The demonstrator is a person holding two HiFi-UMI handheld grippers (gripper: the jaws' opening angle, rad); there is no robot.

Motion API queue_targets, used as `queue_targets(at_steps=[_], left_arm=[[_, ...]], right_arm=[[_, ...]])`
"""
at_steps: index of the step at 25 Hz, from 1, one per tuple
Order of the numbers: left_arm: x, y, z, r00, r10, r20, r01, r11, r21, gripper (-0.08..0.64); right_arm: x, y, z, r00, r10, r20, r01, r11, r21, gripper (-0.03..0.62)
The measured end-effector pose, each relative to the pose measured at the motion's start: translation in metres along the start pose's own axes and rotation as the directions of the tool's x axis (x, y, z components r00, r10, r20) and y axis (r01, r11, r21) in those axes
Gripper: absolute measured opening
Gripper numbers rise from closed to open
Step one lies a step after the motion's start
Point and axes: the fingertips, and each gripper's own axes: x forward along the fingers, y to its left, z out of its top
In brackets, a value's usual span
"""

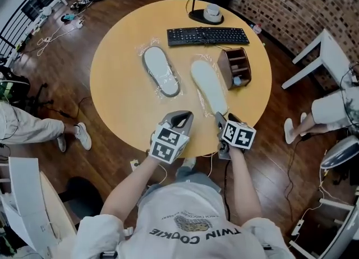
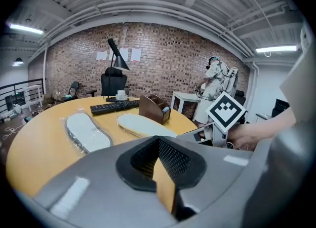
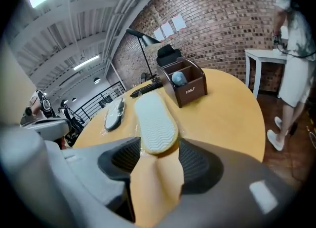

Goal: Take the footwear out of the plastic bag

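- Sole-up slipper [image 1: 208,84] lies on the round table [image 1: 118,95] at about 4 o'clock from the centre, taking the person's place as 6 o'clock. Its heel points toward the 5 o'clock edge.
- Crinkled clear film shows along its sides, so I judge it to be still in its plastic. The film is hard to follow near the heel.
- Second slipper [image 1: 161,72] lies at about 9 o'clock from the centre, well apart from the first. It is plainly wrapped in a clear plastic bag [image 1: 148,46].
- Right gripper [image 1: 220,120] hovers over the 5 o'clock edge with its jaws wide apart. The heel of the sole-up slipper sits right at the mouth of the jaws, but the pads do not press on it.
- Left gripper [image 1: 180,119] hangs just beside it at 6 o'clock, above the table edge. Its jaws are together with nothing between them.
- Keyboard [image 1: 207,36] sits at 12 o'clock. The wooden desk organizer [image 1: 235,66] stands at 2 o'clock, just beside the toe of the sole-up slipper. Neither is in the way.
- Progress, as I read it: nothing is out yet, since neither slipper looks free of its wrapping.
- Still to do: grip the near slipper or its bag, hold the plastic back with the other gripper and draw the slipper clear. Then do the same for the second one.
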Motion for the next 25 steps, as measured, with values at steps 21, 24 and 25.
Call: queue_targets(at_steps=[21, 24, 25], left_arm=[[-0.176, -0.112, -0.065, 0.984, 0.129, 0.126, -0.115, 0.987, -0.113, 0.003], [-0.188, -0.125, -0.071, 0.980, 0.147, 0.137, -0.129, 0.983, -0.134, 0.003], [-0.193, -0.130, -0.071, 0.978, 0.154, 0.143, -0.134, 0.981, -0.139, 0.003]], right_arm=[[-0.207, 0.151, -0.092, 0.982, 0.126, 0.138, -0.077, 0.946, -0.314, 0.187], [-0.227, 0.163, -0.106, 0.979, 0.141, 0.146, -0.081, 0.932, -0.354, 0.162], [-0.234, 0.167, -0.110, 0.977, 0.148, 0.151, -0.084, 0.926, -0.368, 0.158]])
